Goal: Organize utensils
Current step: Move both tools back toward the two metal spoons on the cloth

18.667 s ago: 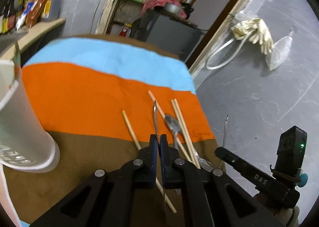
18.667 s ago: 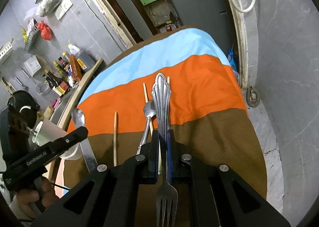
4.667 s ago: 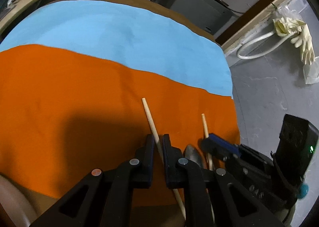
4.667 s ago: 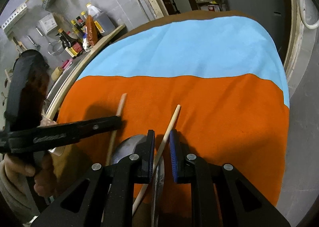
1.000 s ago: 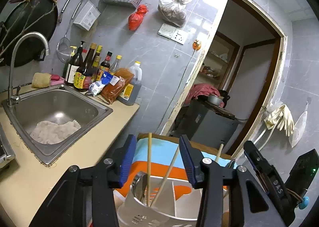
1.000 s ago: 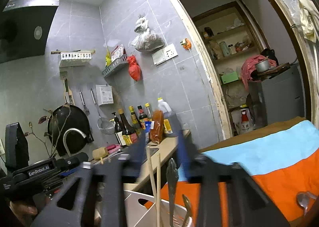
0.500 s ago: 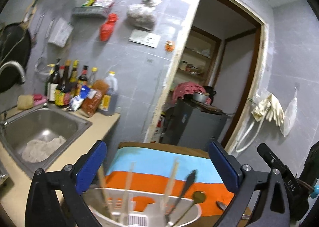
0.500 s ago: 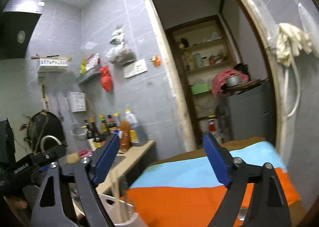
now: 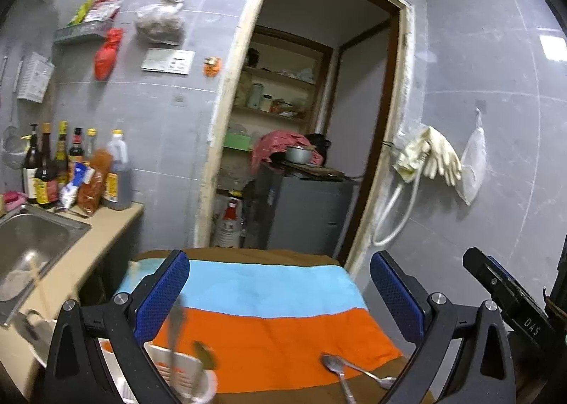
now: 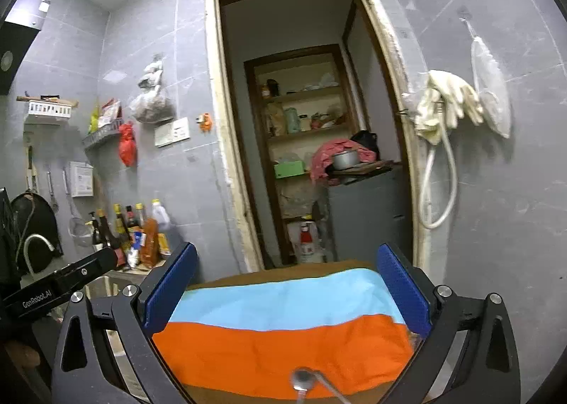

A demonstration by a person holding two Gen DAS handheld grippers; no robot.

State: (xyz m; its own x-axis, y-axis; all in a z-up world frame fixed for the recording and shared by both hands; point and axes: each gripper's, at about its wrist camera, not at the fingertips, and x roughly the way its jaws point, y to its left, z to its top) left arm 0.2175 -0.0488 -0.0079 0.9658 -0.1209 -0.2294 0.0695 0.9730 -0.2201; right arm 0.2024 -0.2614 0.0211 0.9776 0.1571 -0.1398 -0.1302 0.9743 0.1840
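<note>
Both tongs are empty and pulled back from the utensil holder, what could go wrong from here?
The white utensil holder stands near the table's corner, so a low left tongs pass might tip it. Two spoons lie crossed near the front edge; grabbing one could nudge the other off. The right tongs are opening with nothing between them.

cloth (image 9: 269, 343): centre free | holder (image 9: 184, 381) left | spoons (image 9: 340, 368) right

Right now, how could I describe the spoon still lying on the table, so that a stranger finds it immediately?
Look at the table under the striped cloth, with blue, orange and brown bands. On the near right part, where orange meets brown, lies a metal spoon with its bowl toward the doorway. Unlike the utensils standing in the white holder on the left, it lies flat on the cloth.
</note>
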